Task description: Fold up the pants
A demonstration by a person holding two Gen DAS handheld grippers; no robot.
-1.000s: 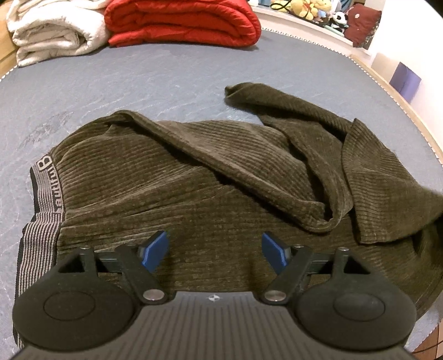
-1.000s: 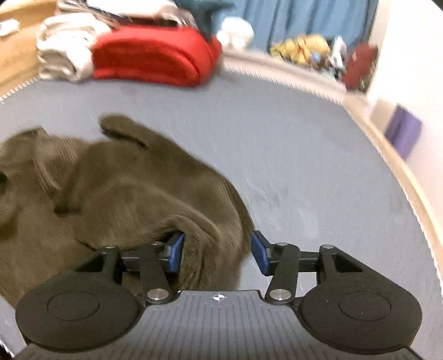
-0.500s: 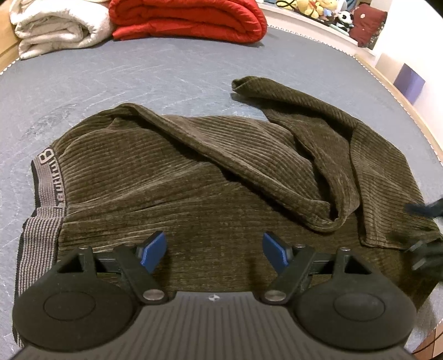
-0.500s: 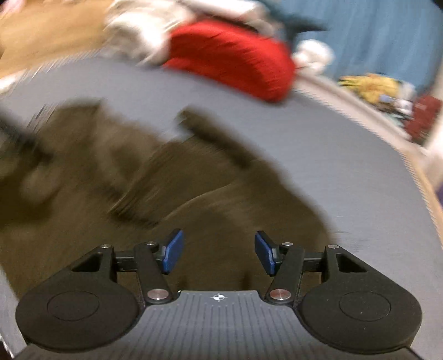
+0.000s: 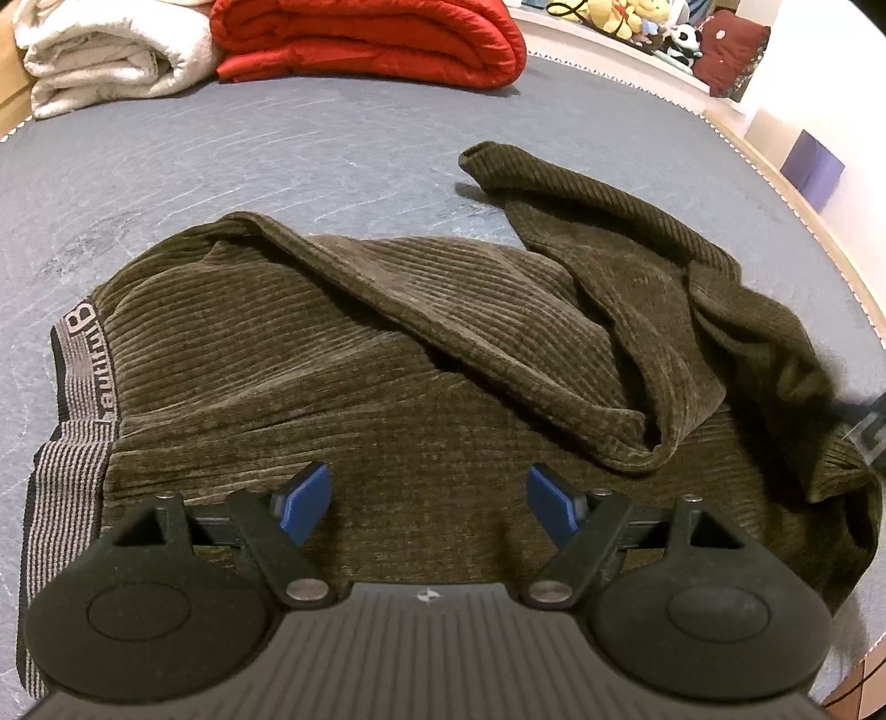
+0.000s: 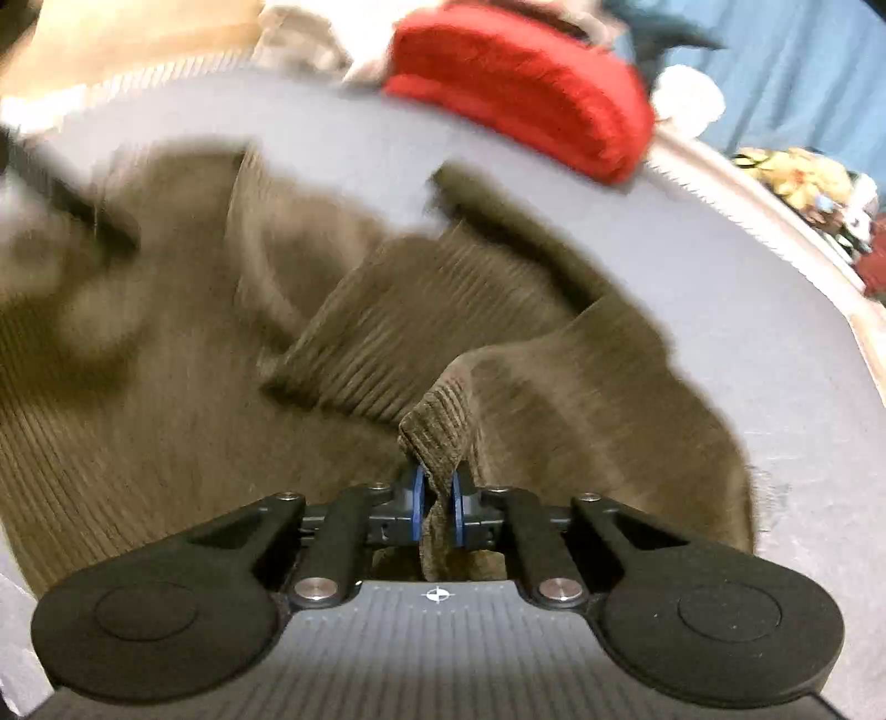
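Dark olive corduroy pants (image 5: pixel 387 354) lie crumpled on a grey bed, with the striped grey waistband (image 5: pixel 72 443) at the left and one leg bunched toward the far right. My left gripper (image 5: pixel 429 498) is open and empty, hovering over the near edge of the pants. My right gripper (image 6: pixel 437 501) is shut on a fold of the pants (image 6: pixel 437 437) at a leg end; the view is blurred. The right gripper shows as a blurred dark shape at the right edge of the left wrist view (image 5: pixel 864 426).
A folded red quilt (image 5: pixel 365 39) and a white blanket (image 5: pixel 105 50) lie at the far side of the grey bed (image 5: pixel 277 144). Stuffed toys (image 5: pixel 637 22) sit behind the bed. The bed's wooden edge (image 5: pixel 819 232) curves along the right.
My right gripper has swung left over the pants and closed on a fold of the leg fabric. The left gripper has hardly moved and stays open.
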